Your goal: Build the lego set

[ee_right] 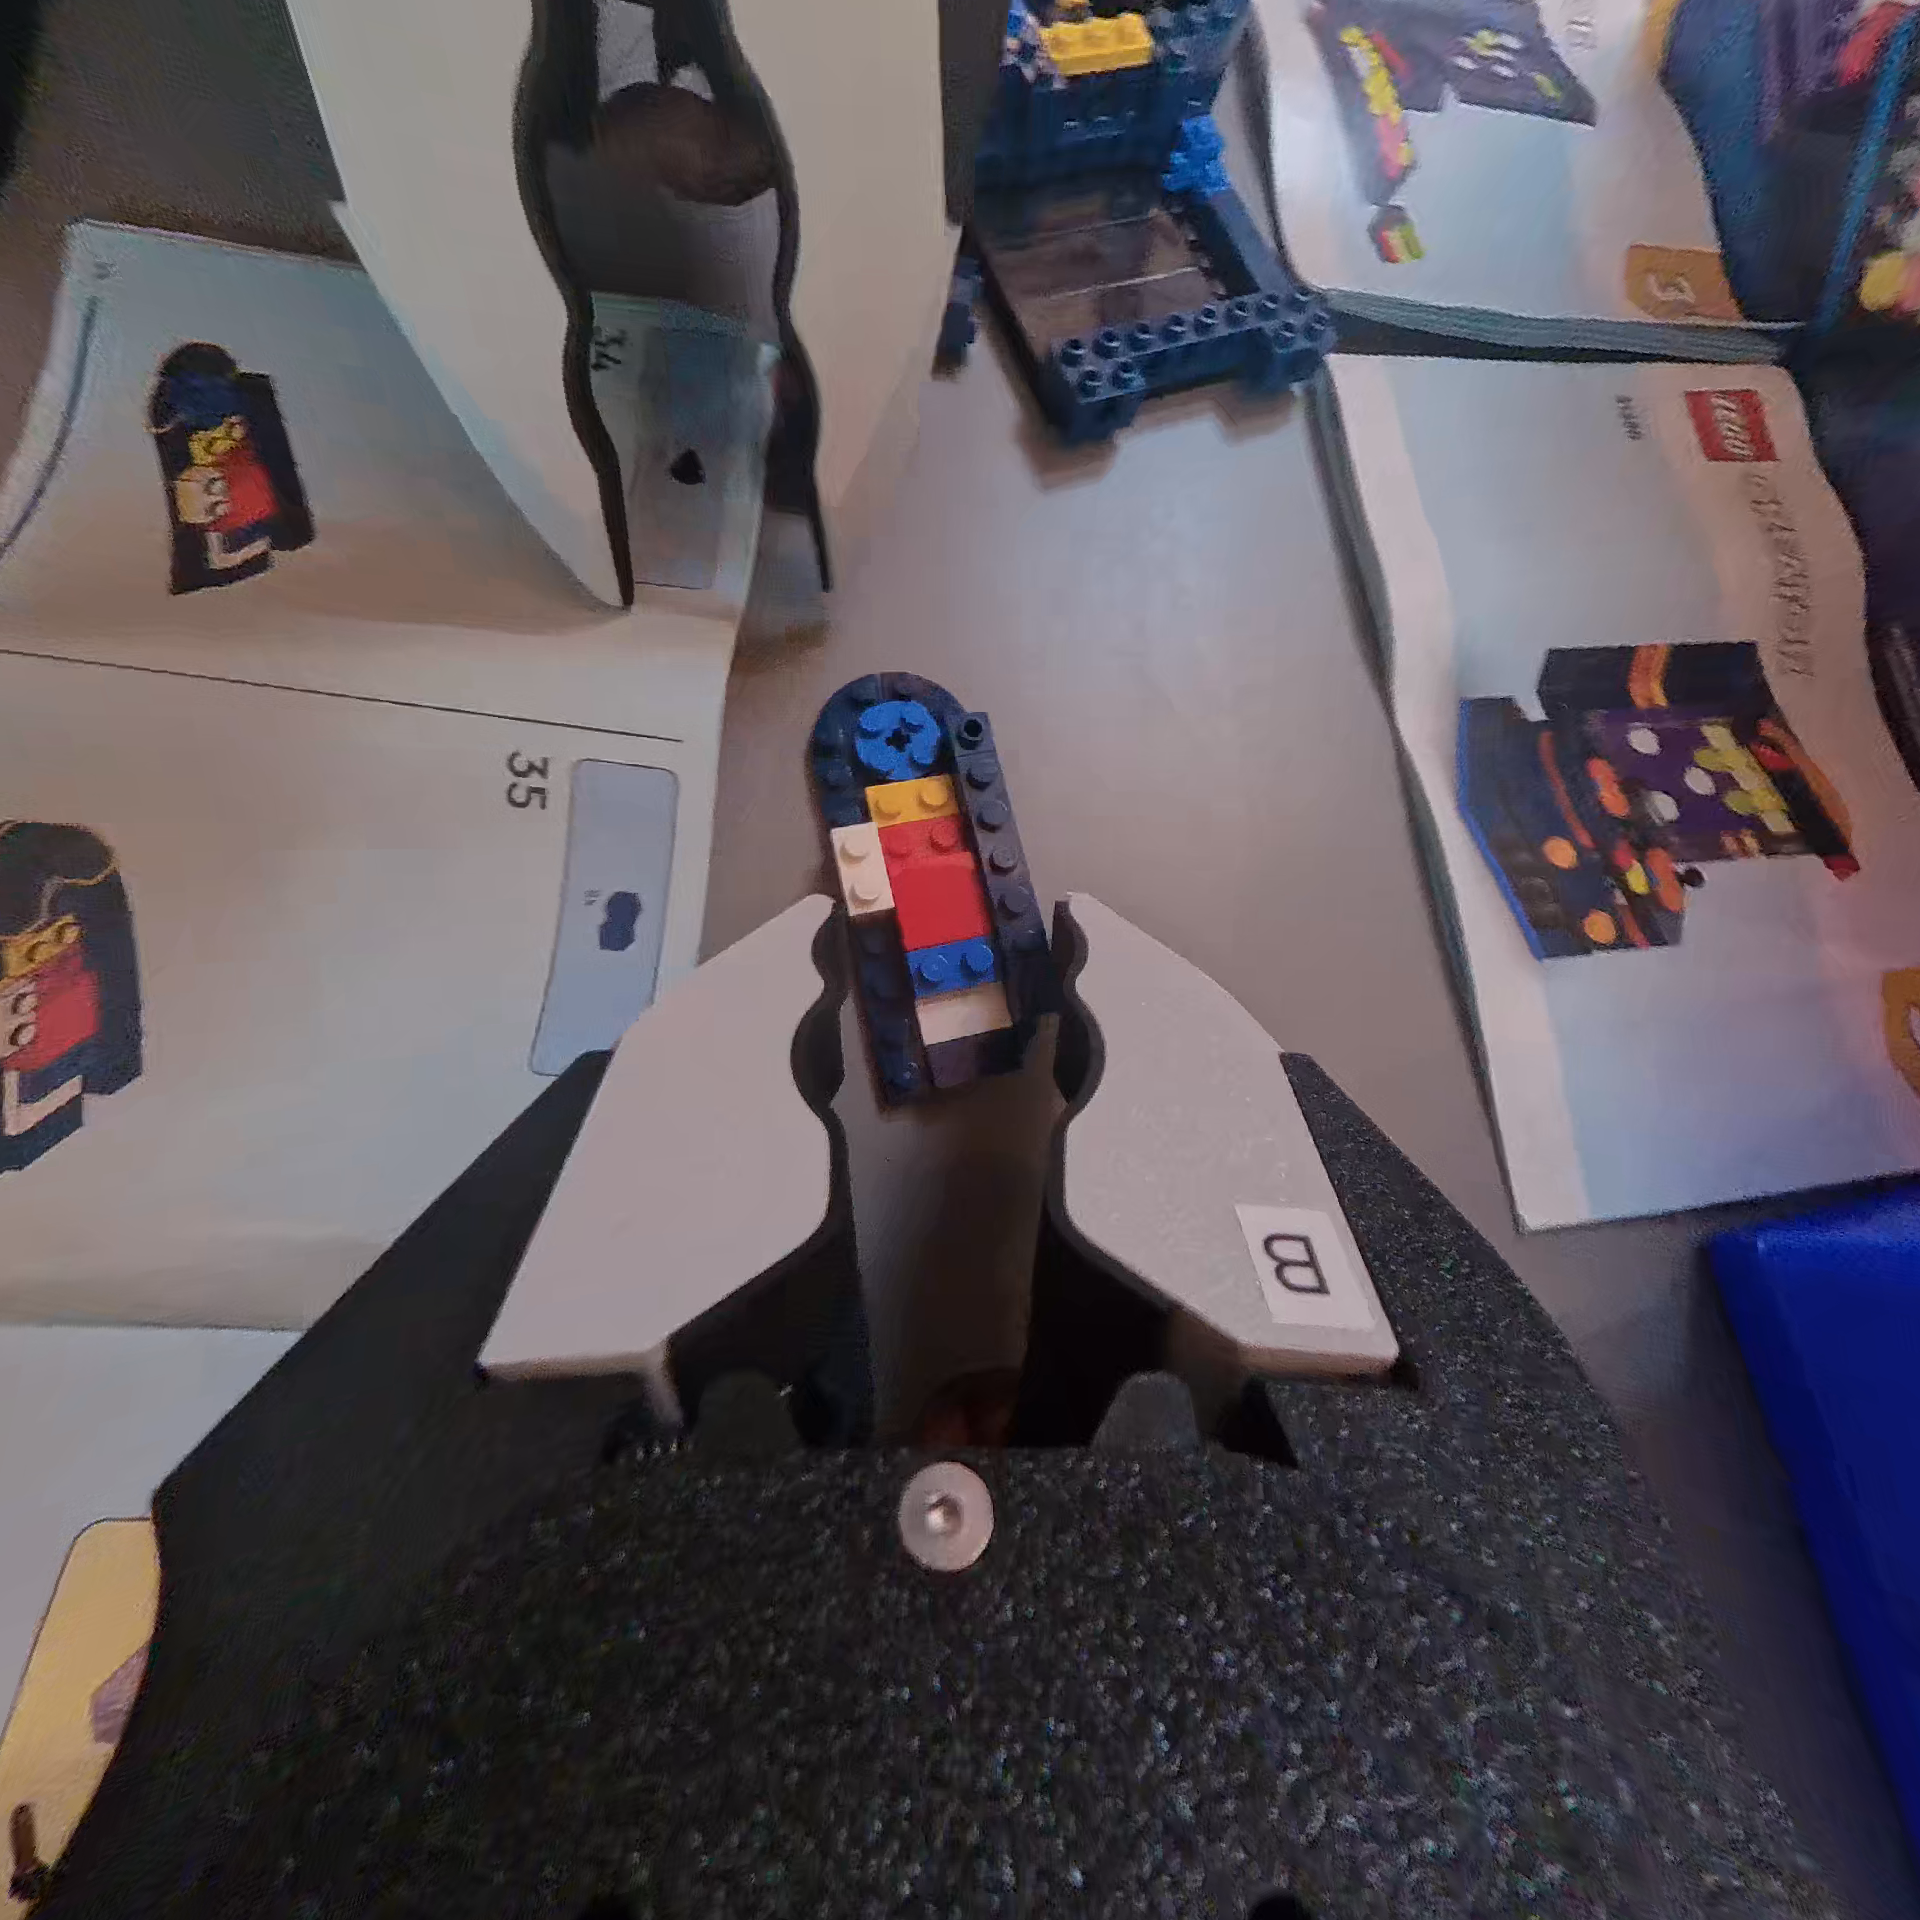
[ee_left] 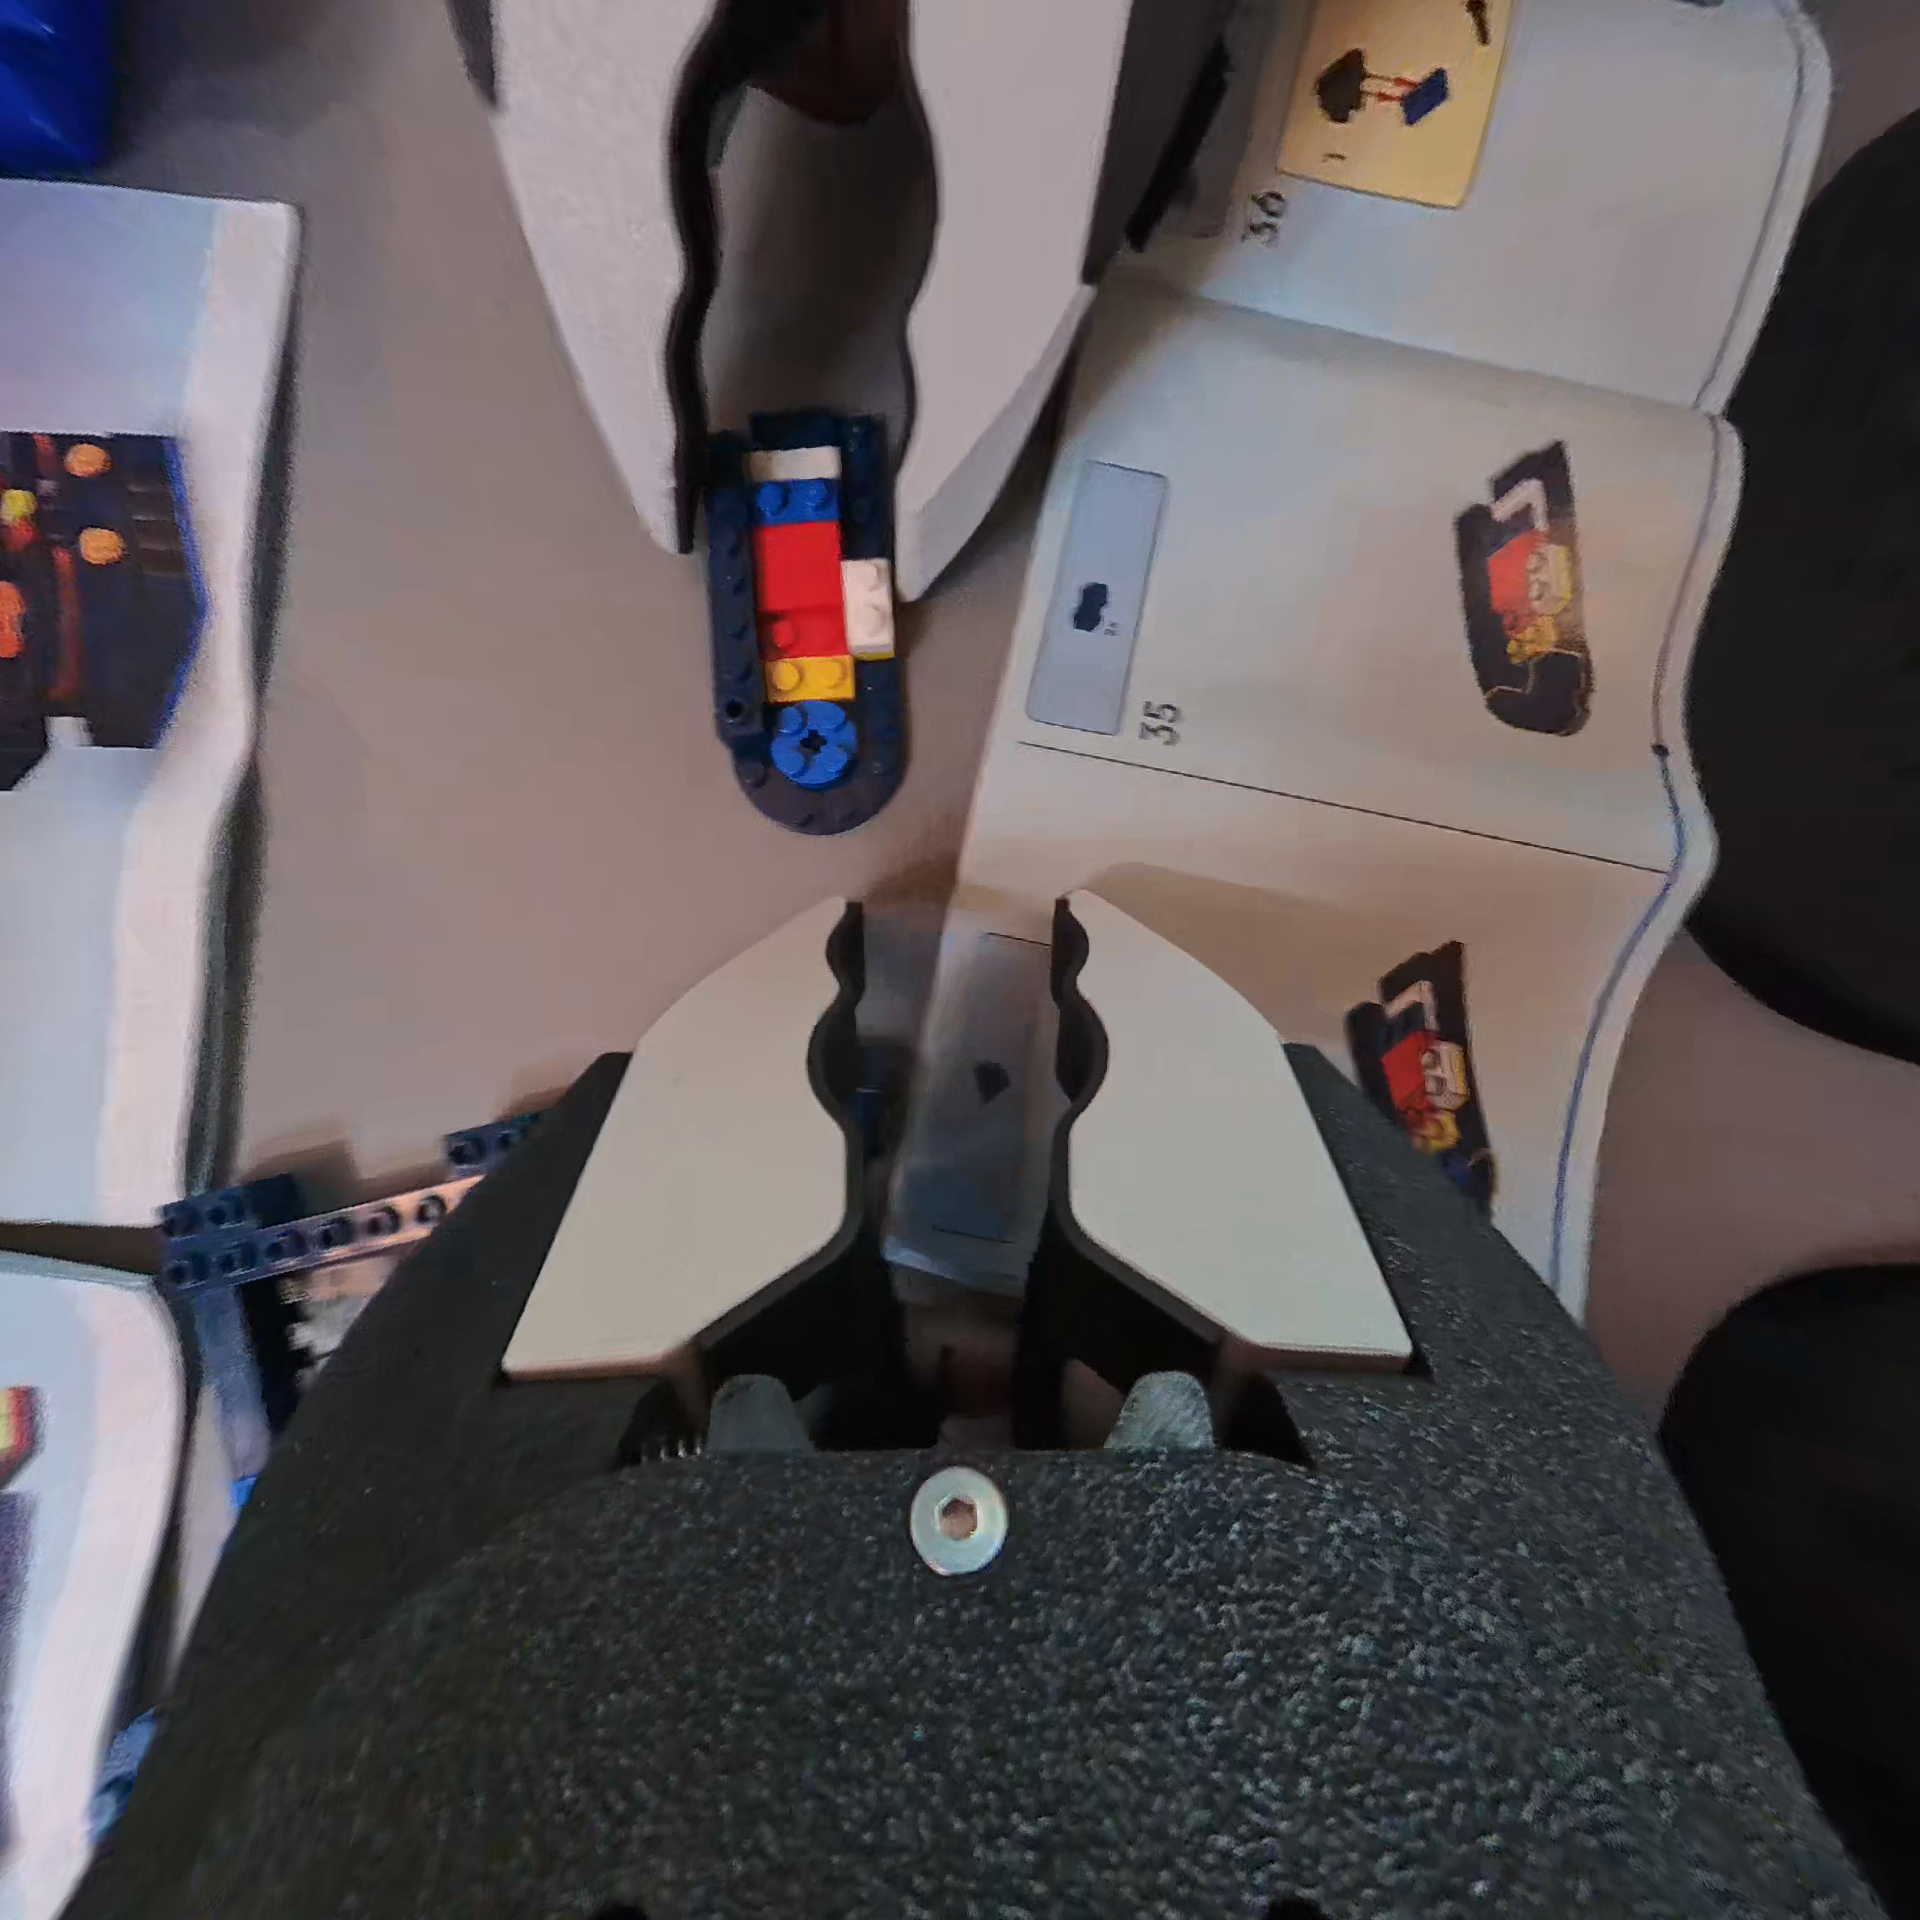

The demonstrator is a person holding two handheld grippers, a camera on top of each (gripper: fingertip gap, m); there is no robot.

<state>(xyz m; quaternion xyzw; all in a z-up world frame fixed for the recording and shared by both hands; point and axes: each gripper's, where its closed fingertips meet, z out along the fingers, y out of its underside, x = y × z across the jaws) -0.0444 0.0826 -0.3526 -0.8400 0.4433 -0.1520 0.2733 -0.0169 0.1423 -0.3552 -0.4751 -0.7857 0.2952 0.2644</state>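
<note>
The right gripper [ee_right: 951, 914] is seen with its fingers apart on either side of the squared rear end of a small brick model [ee_right: 930, 894], a dark blue round-nosed plate carrying blue, yellow, red and white bricks, which lies flat on the desk [ee_right: 1143, 727]. The right-hand pad appears to touch the model's edge, while a sliver of space shows at the left-hand pad; firm pressure cannot be confirmed. Bare desk is left ahead of the model's rounded nose.

The left gripper [ee_left: 956, 914] is shown parted over the corner of an open instruction booklet [ee_left: 1351, 644], with only page and desk between its fingers.

To the right of the right gripper lies a closed booklet [ee_right: 1621, 831]; a larger dark blue brick frame [ee_right: 1132, 260] is blurred, as are the margins.
</note>
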